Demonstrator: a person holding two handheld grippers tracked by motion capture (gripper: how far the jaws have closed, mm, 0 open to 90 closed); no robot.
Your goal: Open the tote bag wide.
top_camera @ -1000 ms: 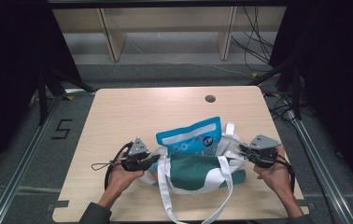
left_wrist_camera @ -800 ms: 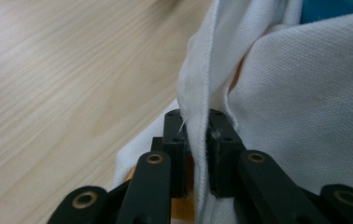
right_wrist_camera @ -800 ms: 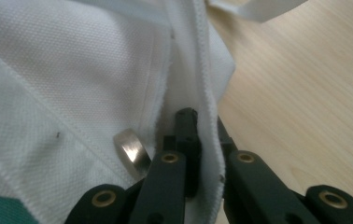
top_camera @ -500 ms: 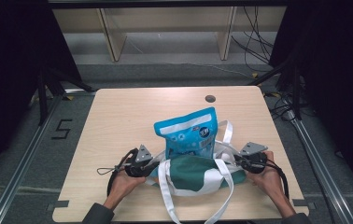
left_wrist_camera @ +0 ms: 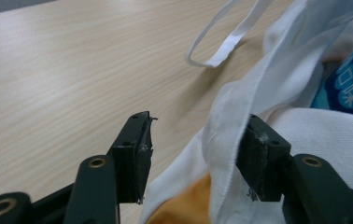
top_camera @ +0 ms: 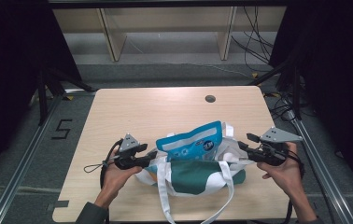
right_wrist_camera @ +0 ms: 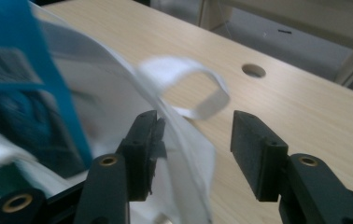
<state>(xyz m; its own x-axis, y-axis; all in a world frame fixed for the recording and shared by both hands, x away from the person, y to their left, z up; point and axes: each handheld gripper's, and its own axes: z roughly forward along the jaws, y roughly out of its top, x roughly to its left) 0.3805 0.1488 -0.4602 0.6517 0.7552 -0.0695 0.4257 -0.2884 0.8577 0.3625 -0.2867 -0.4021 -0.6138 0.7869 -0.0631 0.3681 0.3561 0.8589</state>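
Note:
A white and green tote bag [top_camera: 198, 177] lies near the table's front edge, and a blue snack pouch [top_camera: 193, 142] leans out of its mouth. My left gripper [top_camera: 152, 155] is at the bag's left end. Its jaws have just been opening, and the white rim [left_wrist_camera: 230, 121] hangs loose between them beside the right pad [left_wrist_camera: 254, 158]. My right gripper [top_camera: 241, 148] is at the bag's right end. It too has just been opening, with the rim [right_wrist_camera: 184, 135] slack against the left pad [right_wrist_camera: 149, 149]. The pouch [right_wrist_camera: 6, 60] shows at the far left of that view.
The wooden table [top_camera: 165, 112] has a cable hole [top_camera: 210, 98] at the back. The bag's white straps [top_camera: 165, 205] trail over the front edge, and one strap loop [left_wrist_camera: 221, 51] lies on the wood. Shelving [top_camera: 165, 28] stands behind, with cables [top_camera: 258, 51] on the floor.
Both grippers have opened and let go of the bag's rim, and the hands have risen and drawn slightly outward. The pouch, upright half a second ago, now leans lower.

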